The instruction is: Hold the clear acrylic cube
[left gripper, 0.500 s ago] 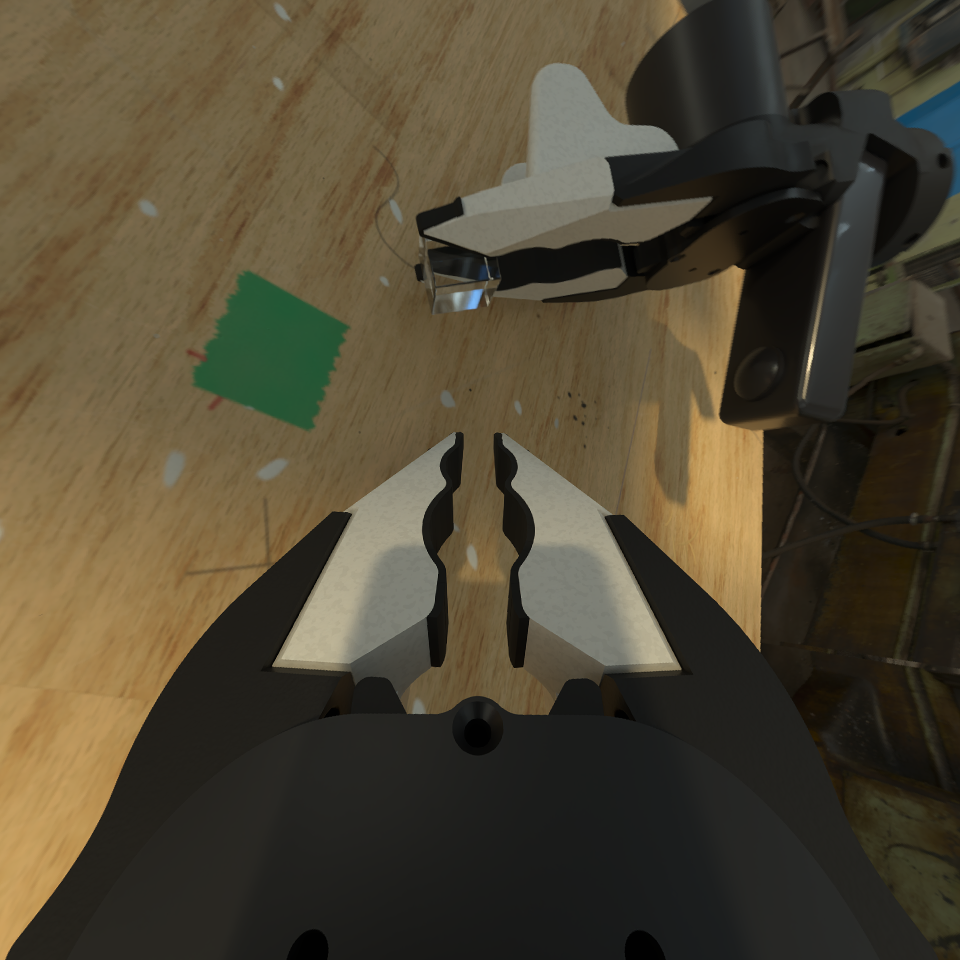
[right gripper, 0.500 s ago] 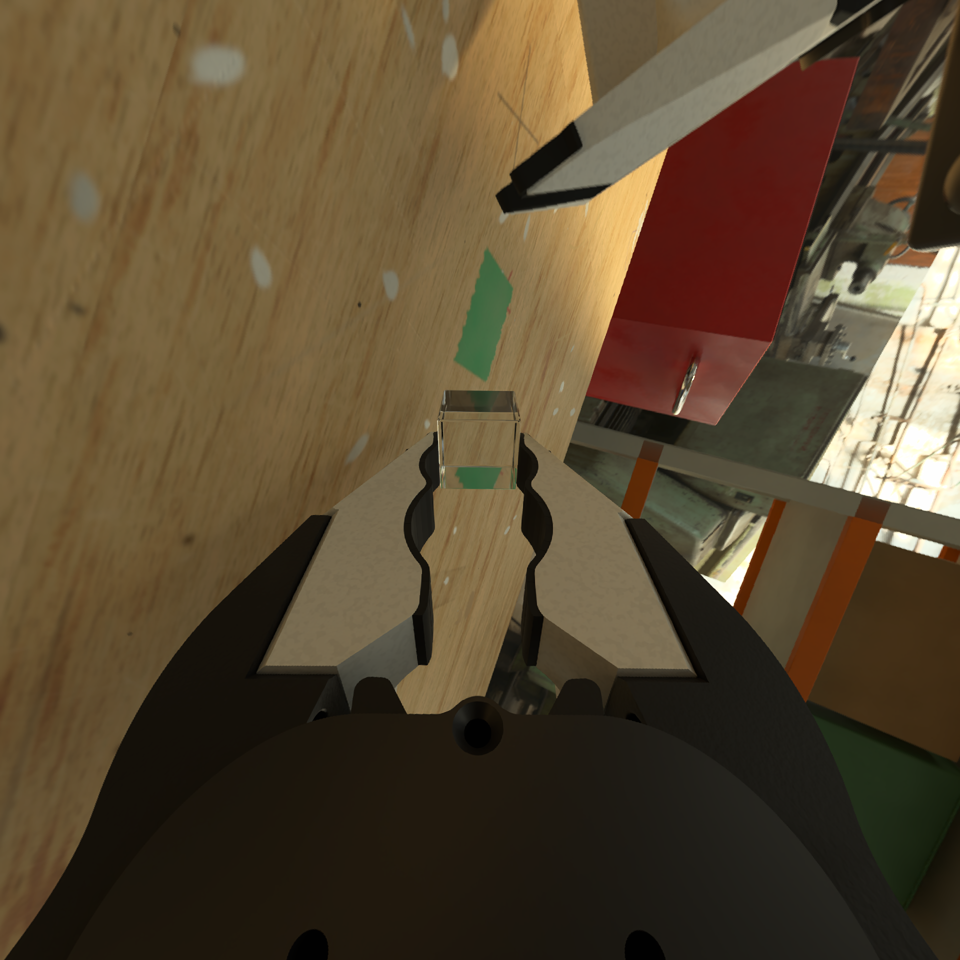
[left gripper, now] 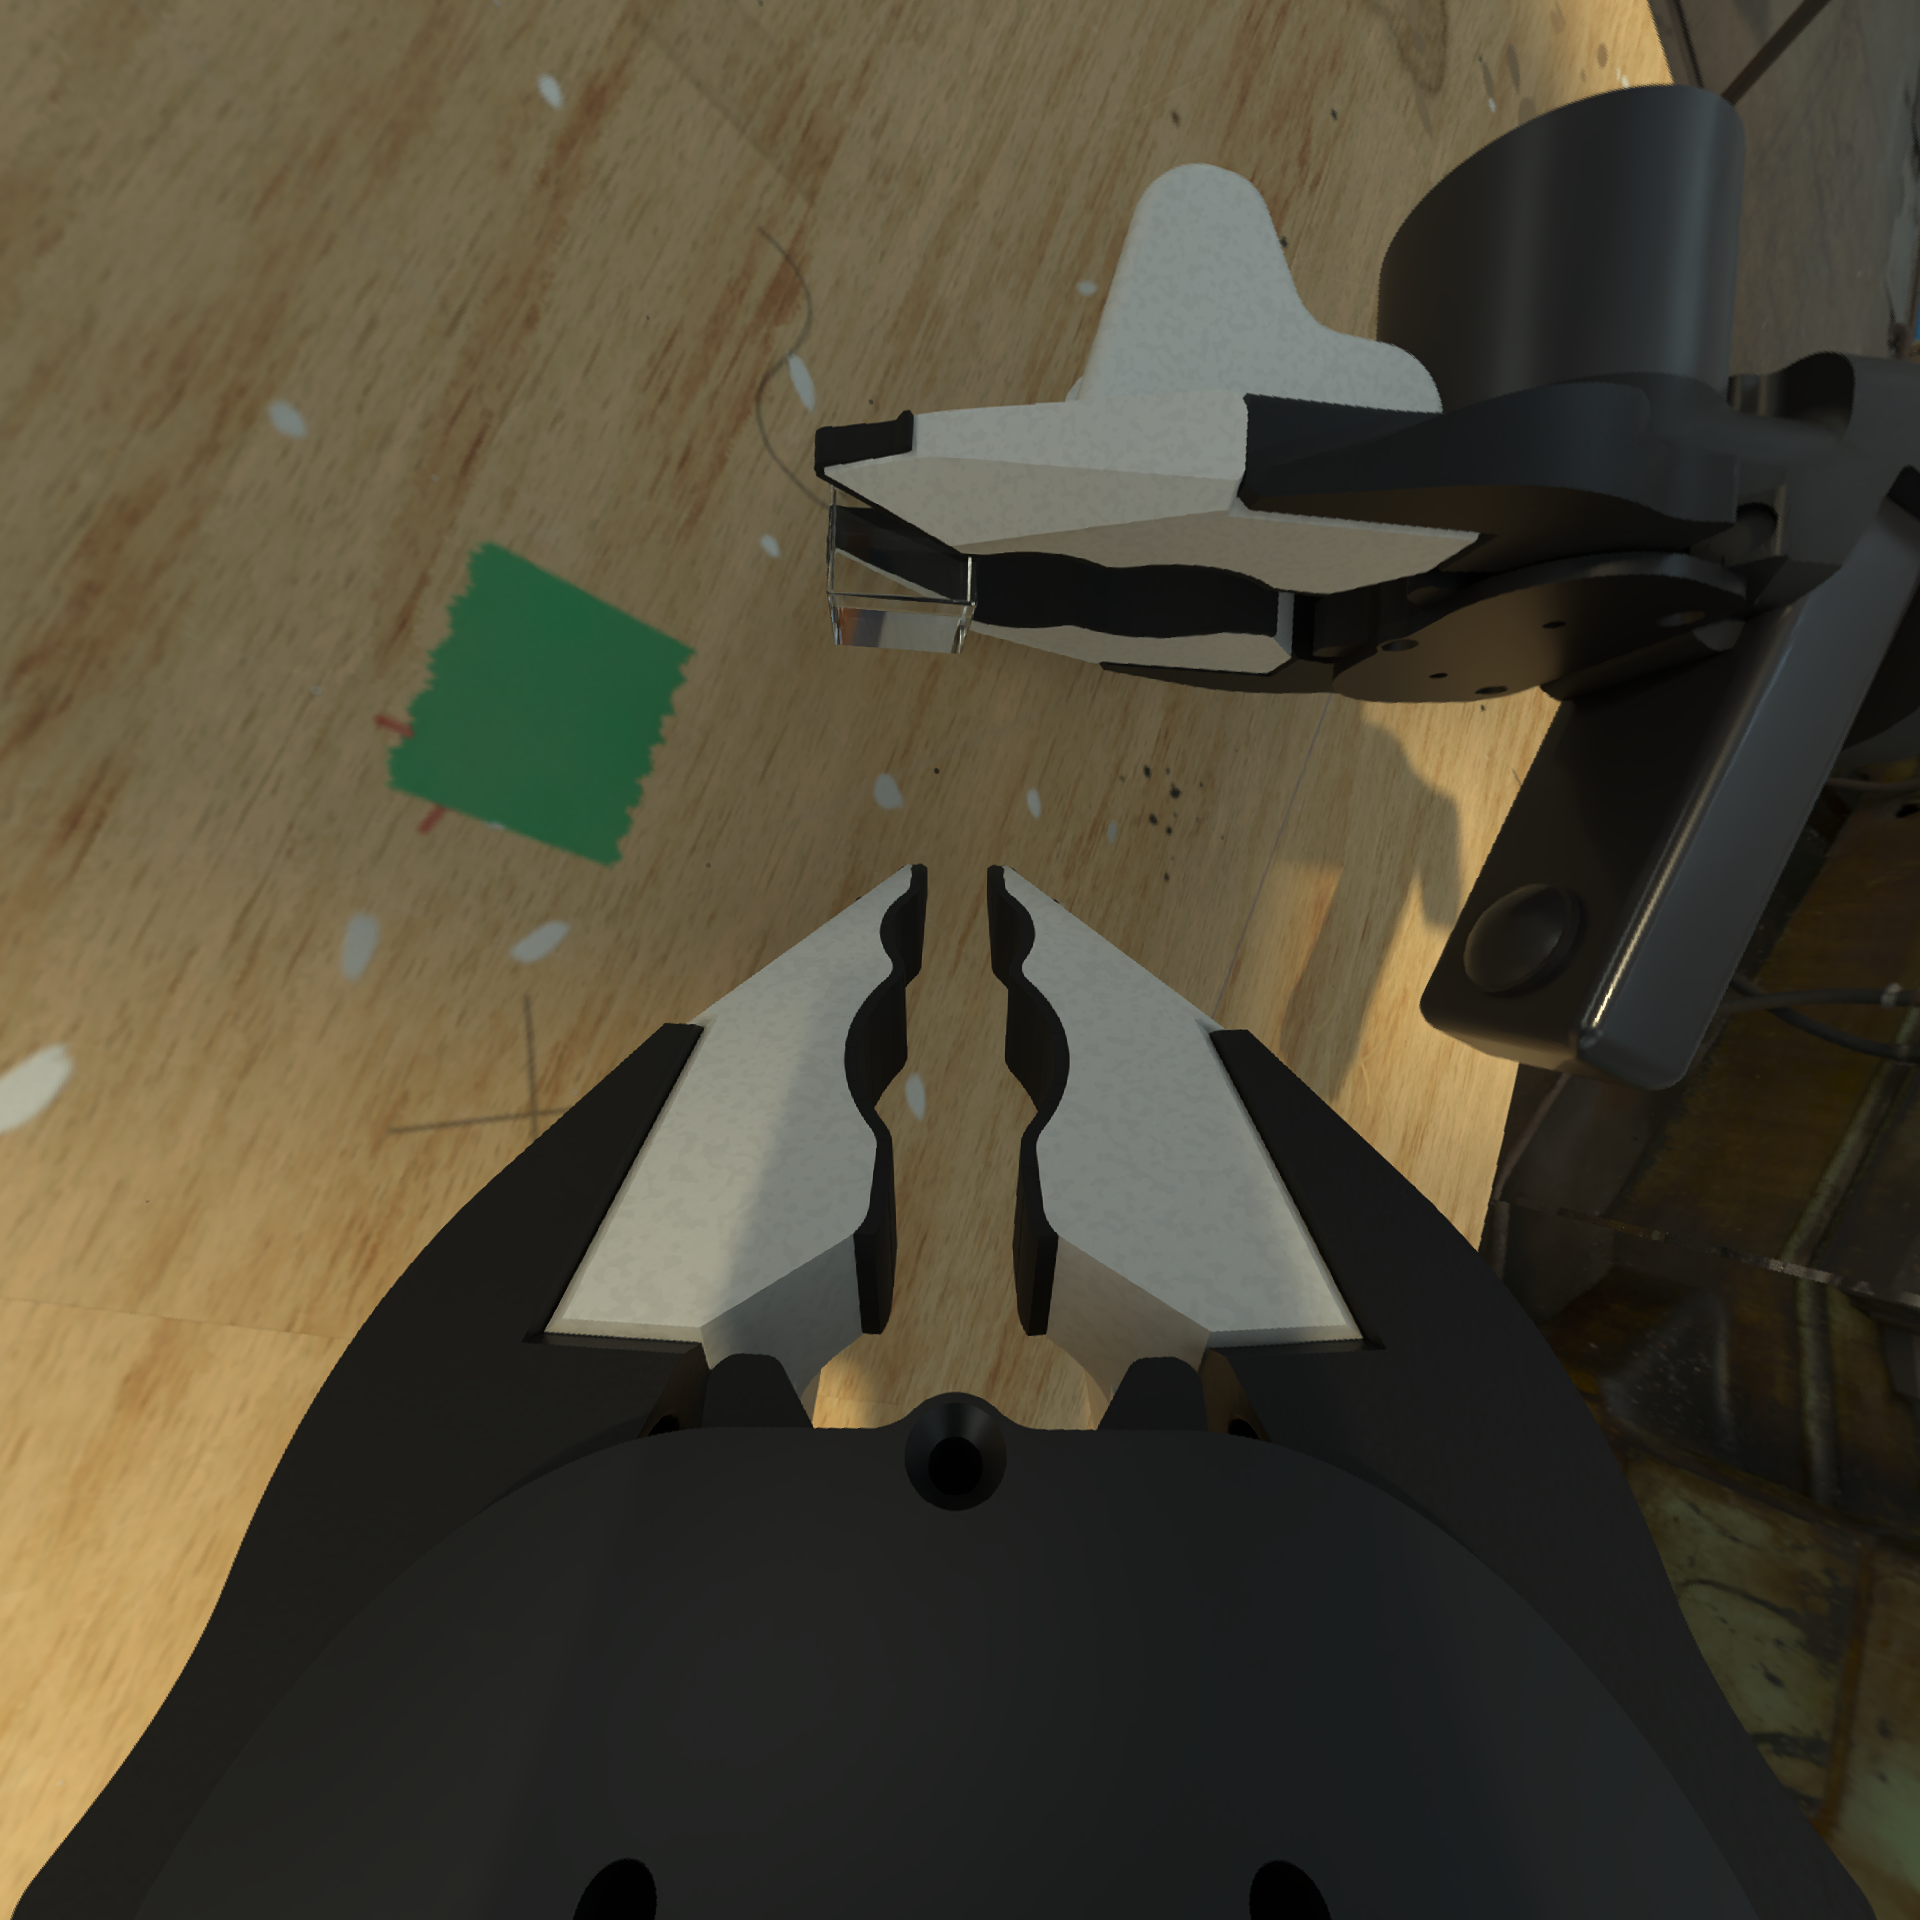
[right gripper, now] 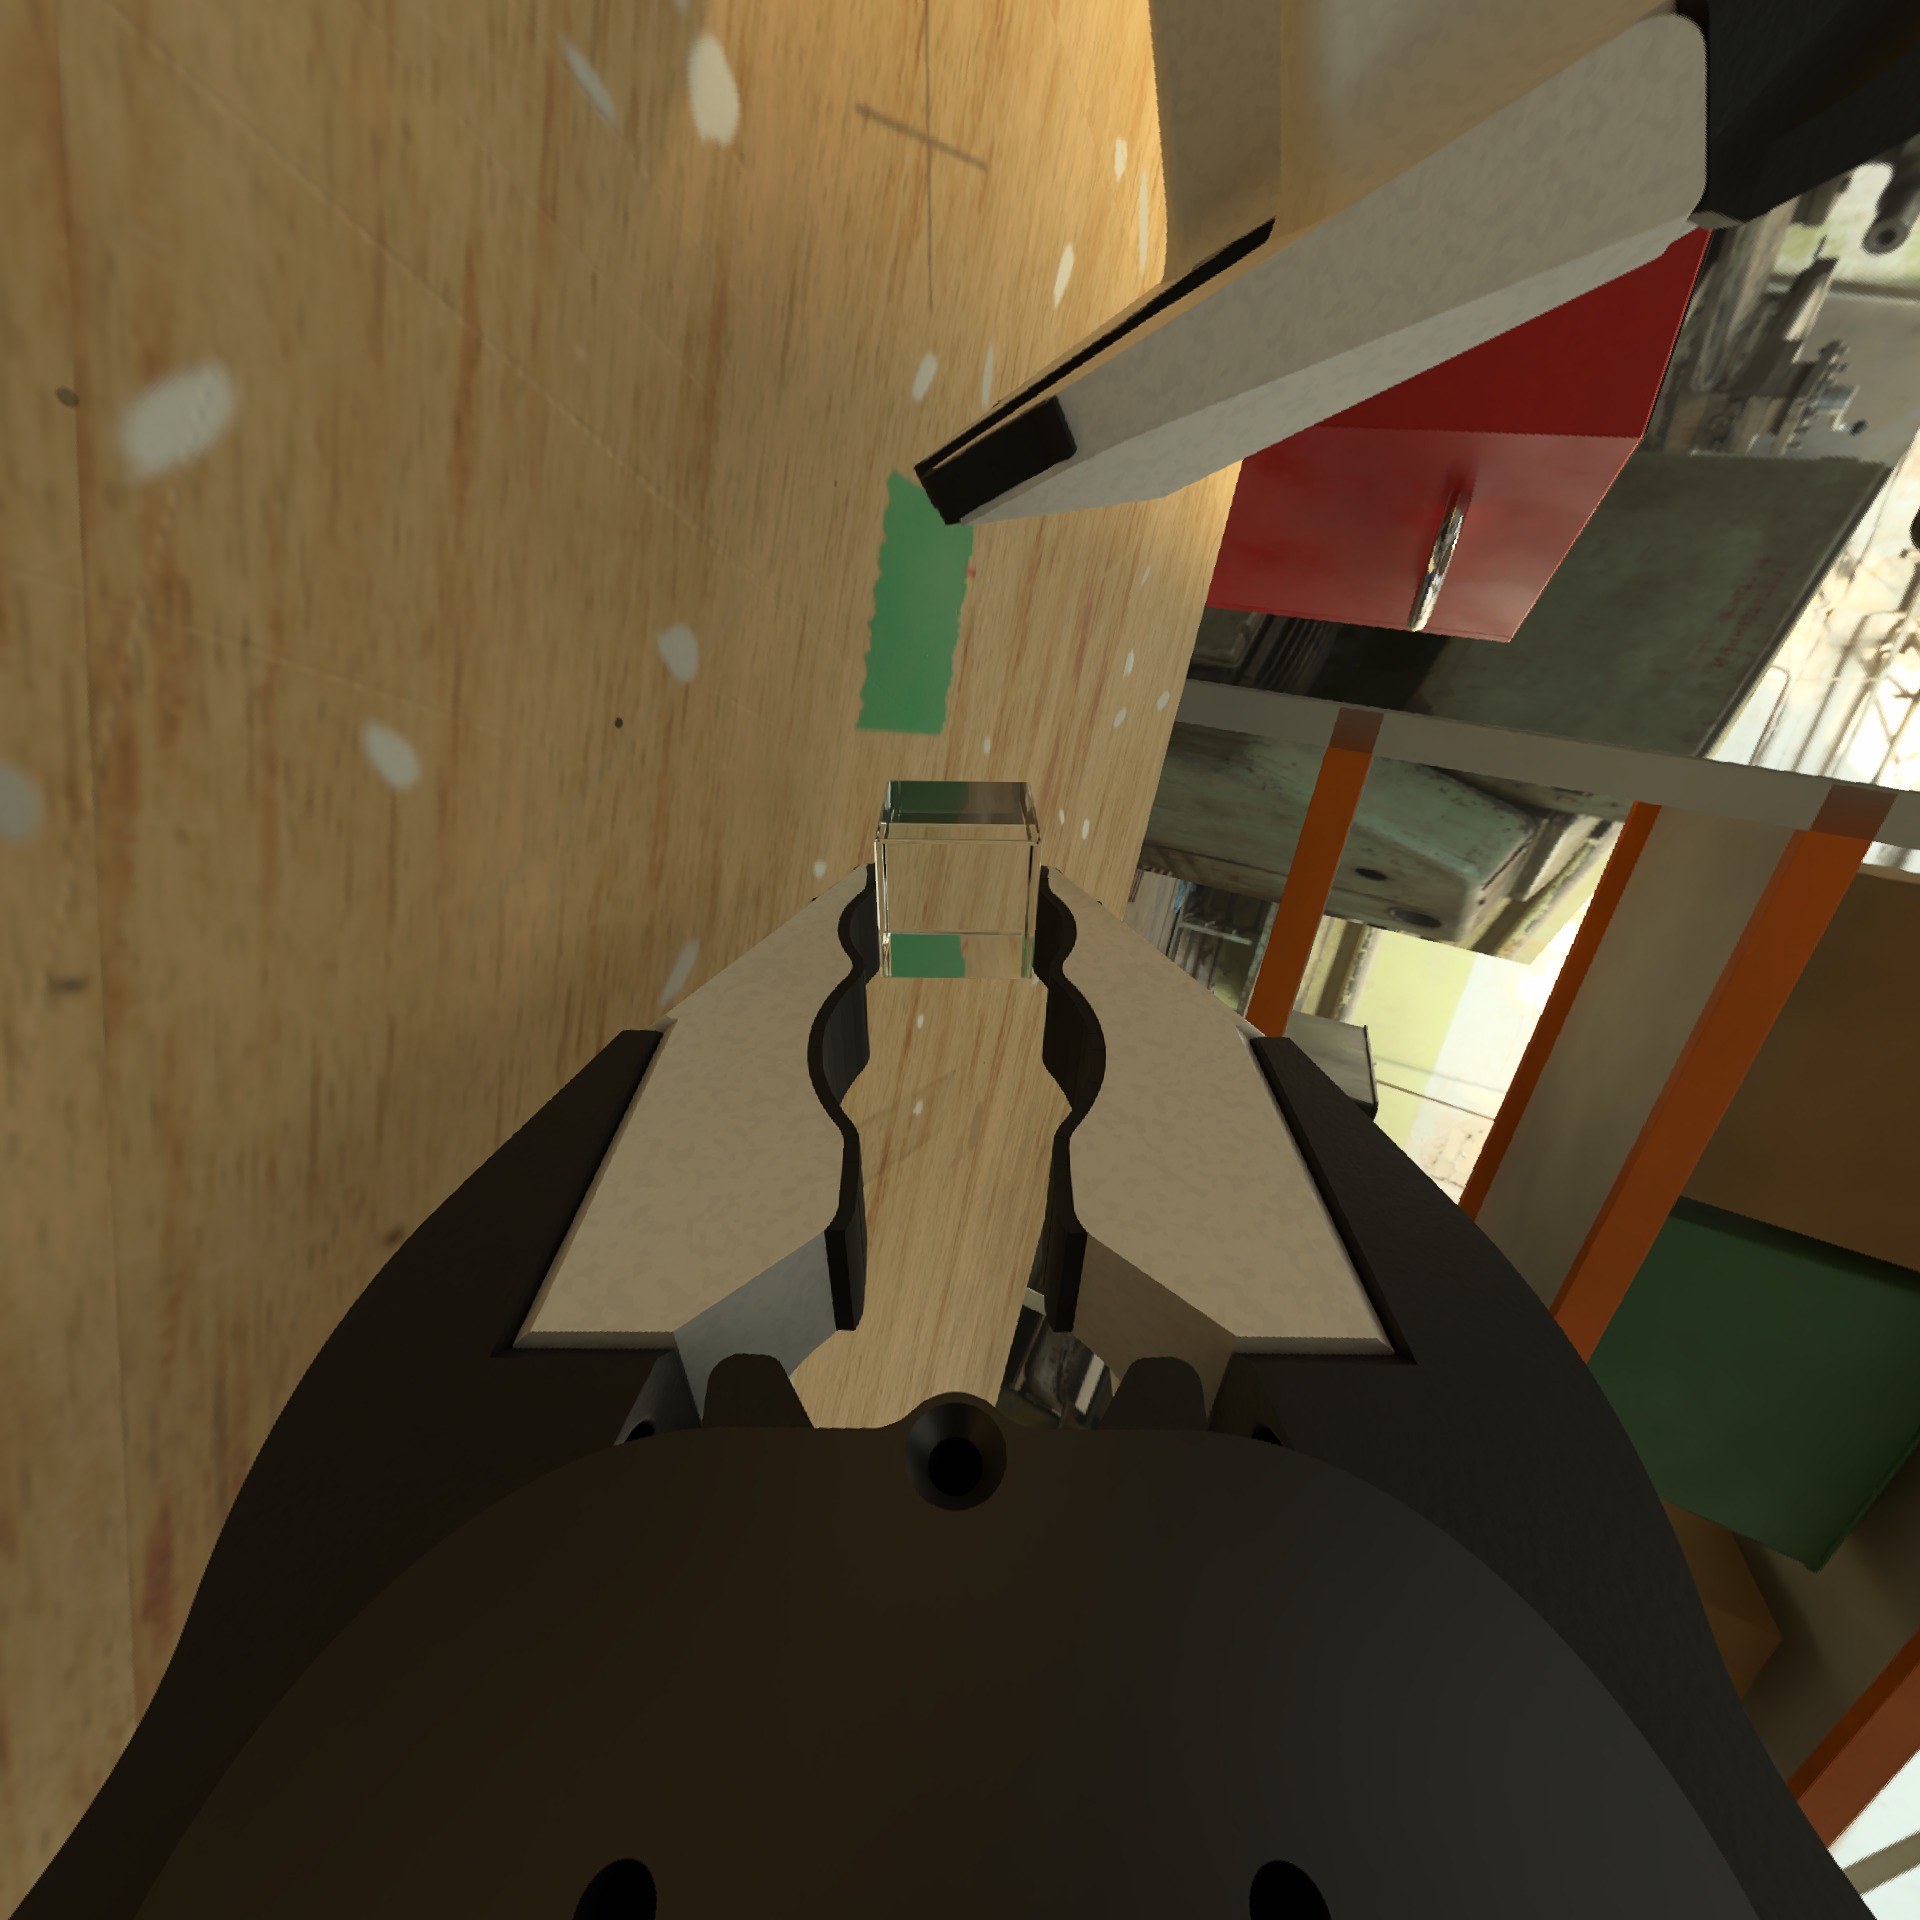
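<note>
The right gripper (right gripper: 957, 894) pinches the cube (right gripper: 957, 896) by two flat opposite faces at its fingertips, above the table (left gripper: 312, 312) beside the green patch (left gripper: 535, 701); likely rigid, light, slippery; left gripper (left gripper: 954, 883) narrowly parted, empty.

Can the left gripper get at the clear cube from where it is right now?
Probably only partly. The clear acrylic cube is clamped at the right gripper tips, off the wooden table. The left gripper, nearly closed and empty, faces open space before it, but the right fingers cover two faces.

right gripper (right gripper: 956, 914) clamped, left gripper (left gripper: 954, 883) narrowly parted (empty)
</note>
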Robot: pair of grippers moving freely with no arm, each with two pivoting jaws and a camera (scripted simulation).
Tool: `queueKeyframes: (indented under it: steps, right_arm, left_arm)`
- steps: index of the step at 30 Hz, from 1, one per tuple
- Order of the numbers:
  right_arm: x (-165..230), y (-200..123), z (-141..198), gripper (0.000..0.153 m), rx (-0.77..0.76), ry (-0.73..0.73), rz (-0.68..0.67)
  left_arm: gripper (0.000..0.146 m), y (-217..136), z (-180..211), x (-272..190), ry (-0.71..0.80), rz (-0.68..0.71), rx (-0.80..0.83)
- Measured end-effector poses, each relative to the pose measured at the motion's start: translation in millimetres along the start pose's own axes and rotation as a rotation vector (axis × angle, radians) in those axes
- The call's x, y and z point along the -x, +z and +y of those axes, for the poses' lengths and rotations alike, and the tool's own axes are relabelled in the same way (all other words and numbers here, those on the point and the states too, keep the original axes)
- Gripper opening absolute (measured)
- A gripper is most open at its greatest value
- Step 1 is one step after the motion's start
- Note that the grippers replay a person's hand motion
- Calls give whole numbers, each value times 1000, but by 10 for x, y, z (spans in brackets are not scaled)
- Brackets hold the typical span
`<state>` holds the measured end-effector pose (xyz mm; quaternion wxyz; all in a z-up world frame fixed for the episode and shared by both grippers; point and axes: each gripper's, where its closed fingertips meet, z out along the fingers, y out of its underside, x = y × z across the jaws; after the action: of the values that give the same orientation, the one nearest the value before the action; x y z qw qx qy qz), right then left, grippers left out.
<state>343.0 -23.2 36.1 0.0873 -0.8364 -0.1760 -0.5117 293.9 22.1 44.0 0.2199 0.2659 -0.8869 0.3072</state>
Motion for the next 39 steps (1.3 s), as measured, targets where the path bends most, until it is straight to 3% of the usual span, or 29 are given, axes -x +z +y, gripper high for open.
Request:
queueKeyframes:
  steps: [7,16,22,30,36,39]
  right_arm:
    - [42,19,-22,28,-4,1,20]
    - [48,24,18,28,25,80,22]
    - [54,25,-17,28,18,76,47]
    - [54,19,-45,28,-4,89,60]
    - [47,29,-40,28,-2,109,54]
    - [44,31,-41,28,1,106,50]
  left_arm:
    - [11,22,18,31,-89,79,-5]
    - [11,44,-40,68,-189,182,-177]
    - [11,43,-18,71,-302,322,-259]
    - [11,-16,-41,74,-337,407,-357]
    - [11,-9,-44,78,-317,343,-394]
    - [12,3,-37,98,-194,211,-398]
